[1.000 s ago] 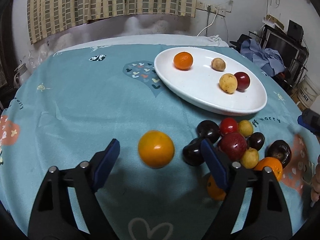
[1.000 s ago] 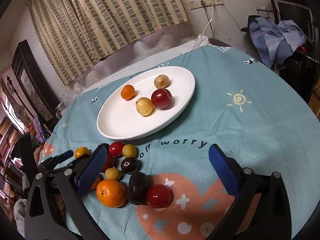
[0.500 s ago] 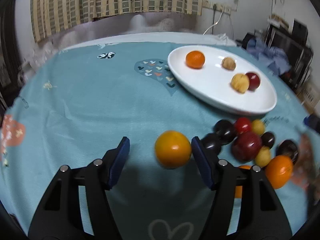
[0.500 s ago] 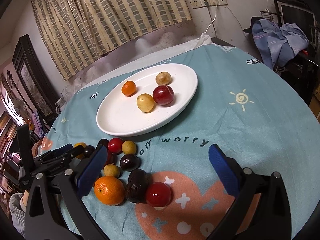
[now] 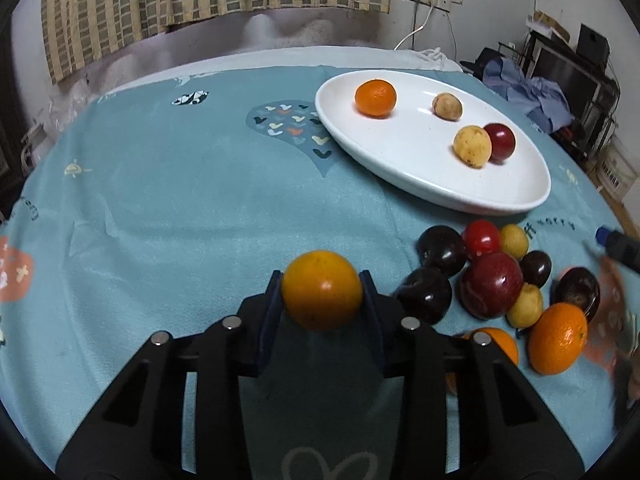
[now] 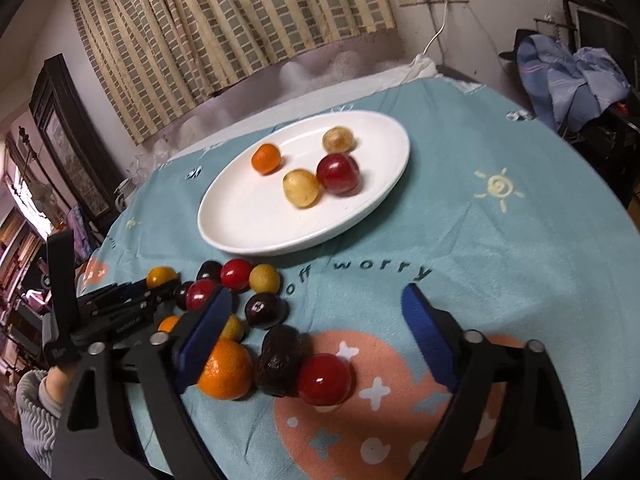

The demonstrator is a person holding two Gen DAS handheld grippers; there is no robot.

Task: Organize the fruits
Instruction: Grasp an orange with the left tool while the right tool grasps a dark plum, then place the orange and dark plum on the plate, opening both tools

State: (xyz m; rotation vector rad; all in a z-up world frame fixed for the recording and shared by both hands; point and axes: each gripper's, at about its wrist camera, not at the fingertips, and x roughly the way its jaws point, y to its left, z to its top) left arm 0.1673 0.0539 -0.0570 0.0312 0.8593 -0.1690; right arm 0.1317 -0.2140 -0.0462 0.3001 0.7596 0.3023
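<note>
Left wrist view: left gripper (image 5: 322,294), black frame with blue pads, jaws clenched on a round, smooth-skinned yellow-orange citrus fruit (image 5: 322,295), pads seated on its left and right flanks at the widest girth, probably so a sphere cannot roll out. Fruit is near centre, at or just above the teal printed cloth of the tabletop (image 5: 168,184); contact with the cloth cannot be told. Skin glossy, unblemished, paler at the crown. Far right: oval white ceramic plate (image 5: 400,176), holding a small orange mandarin (image 5: 375,97), a tan longan-like fruit (image 5: 447,106), a yellow speckled round fruit (image 5: 472,146) and a dark red plum (image 5: 500,141), the last two touching. Judged the collecting dish, so the held citrus is likely bound there. Near right: loose cluster of unsorted fruit (image 5: 496,276), dark, red, yellow and orange pieces packed in contact, just beside the plate's near rim. Right wrist view: right gripper (image 6: 316,320), jaws released and wide, hovering over the cluster's near edge, holding nothing.
</note>
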